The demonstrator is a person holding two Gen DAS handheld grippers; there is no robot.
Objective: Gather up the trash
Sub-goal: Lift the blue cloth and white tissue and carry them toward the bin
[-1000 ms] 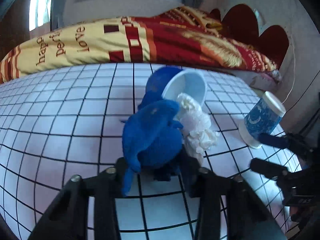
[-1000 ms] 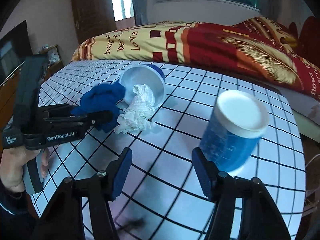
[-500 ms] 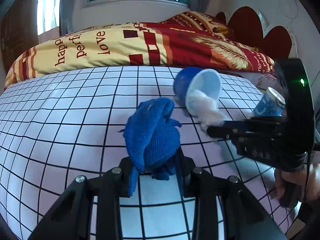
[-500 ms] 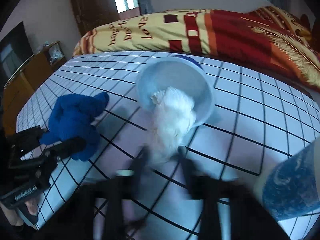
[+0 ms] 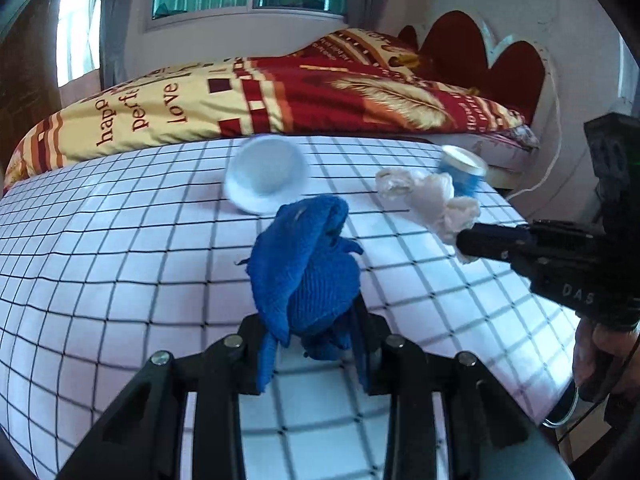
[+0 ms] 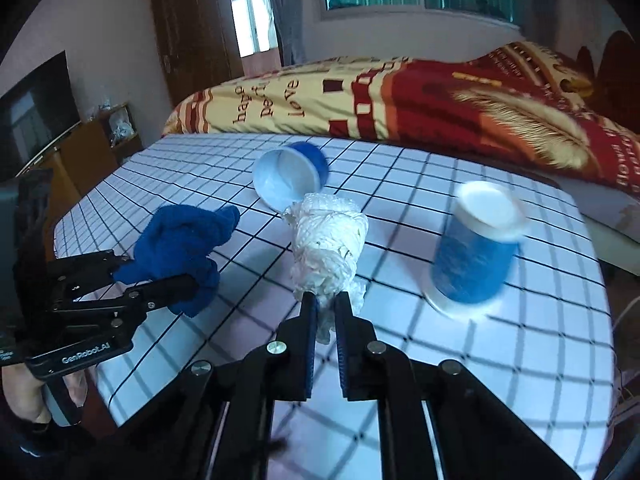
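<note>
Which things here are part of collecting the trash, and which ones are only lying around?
Job:
- tissue, gripped in the right tool
- tipped cup
- upside-down cup

Just there:
- blue cloth, held by the left tool
- bed

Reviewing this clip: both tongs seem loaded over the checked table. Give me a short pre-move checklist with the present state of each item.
1. Right tongs shut on the crumpled tissue: ok.
2. Tissue clear of the tipped cup: ok.
3. Left tongs gripping the blue cloth: ok.
4. Upright blue cup standing, untouched: ok.
5. Trash bin in sight: not ok, none in either view.
6. Tissue grip firm enough to carry: cannot tell.
</note>
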